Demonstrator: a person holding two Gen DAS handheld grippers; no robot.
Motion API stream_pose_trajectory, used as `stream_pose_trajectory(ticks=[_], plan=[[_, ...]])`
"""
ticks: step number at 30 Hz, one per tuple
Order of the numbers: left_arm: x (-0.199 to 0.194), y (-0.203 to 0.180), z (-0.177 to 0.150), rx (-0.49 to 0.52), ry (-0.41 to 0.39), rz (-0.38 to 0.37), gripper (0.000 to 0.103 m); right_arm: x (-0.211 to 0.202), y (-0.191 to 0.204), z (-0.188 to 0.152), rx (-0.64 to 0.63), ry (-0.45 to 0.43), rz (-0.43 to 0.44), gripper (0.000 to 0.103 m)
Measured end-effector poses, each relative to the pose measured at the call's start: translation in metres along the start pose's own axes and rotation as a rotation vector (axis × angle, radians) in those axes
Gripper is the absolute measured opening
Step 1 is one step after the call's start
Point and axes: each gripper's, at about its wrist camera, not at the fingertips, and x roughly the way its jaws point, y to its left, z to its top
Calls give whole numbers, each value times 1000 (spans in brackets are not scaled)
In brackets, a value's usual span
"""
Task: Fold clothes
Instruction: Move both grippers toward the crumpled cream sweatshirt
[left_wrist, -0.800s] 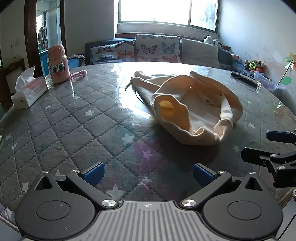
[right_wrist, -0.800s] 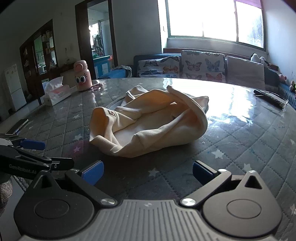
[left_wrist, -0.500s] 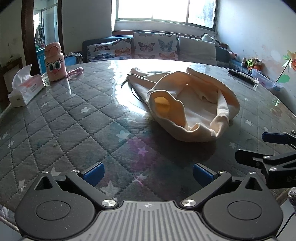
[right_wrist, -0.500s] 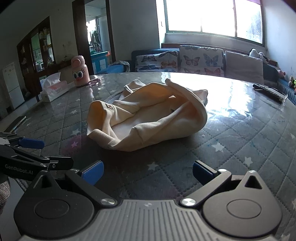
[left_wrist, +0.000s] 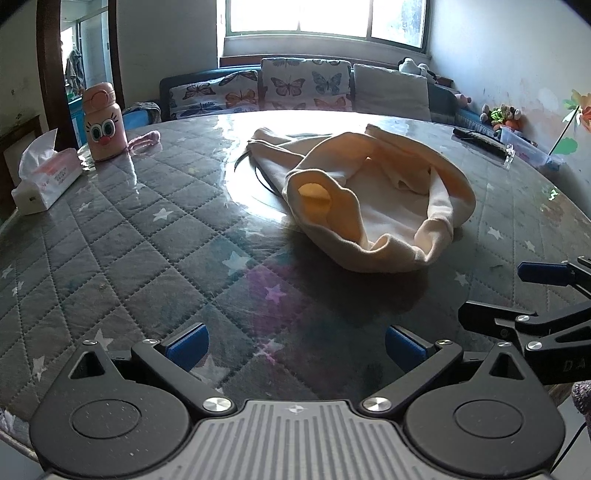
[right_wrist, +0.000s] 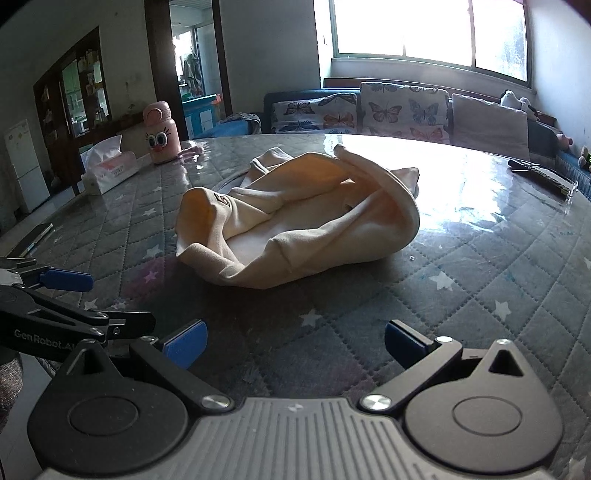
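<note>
A cream garment (left_wrist: 373, 199) lies crumpled in a loose heap in the middle of the round table (left_wrist: 122, 251); it also shows in the right wrist view (right_wrist: 295, 221). My left gripper (left_wrist: 295, 347) is open and empty, low over the table's near edge, short of the garment. My right gripper (right_wrist: 293, 343) is open and empty, also short of the garment. The right gripper shows at the right edge of the left wrist view (left_wrist: 532, 295). The left gripper shows at the left edge of the right wrist view (right_wrist: 88, 299).
A pink cartoon bottle (left_wrist: 102, 122) and a tissue box (left_wrist: 44, 177) stand at the table's far left. A dark remote (left_wrist: 480, 142) lies at the far right. A sofa with butterfly cushions (left_wrist: 306, 85) is behind the table.
Both grippers have edged a little closer to the garment and stay open. The garment has not moved.
</note>
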Motion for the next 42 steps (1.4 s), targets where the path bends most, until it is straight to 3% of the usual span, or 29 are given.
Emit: stream_pose_trajectory(ticks=[26, 42], plan=[[8, -1, 5, 4, 22, -3, 103, 10, -3, 4, 16, 23, 17, 103], [16, 4, 28, 5, 33, 4, 103, 23, -8, 20, 18, 46, 24, 103]])
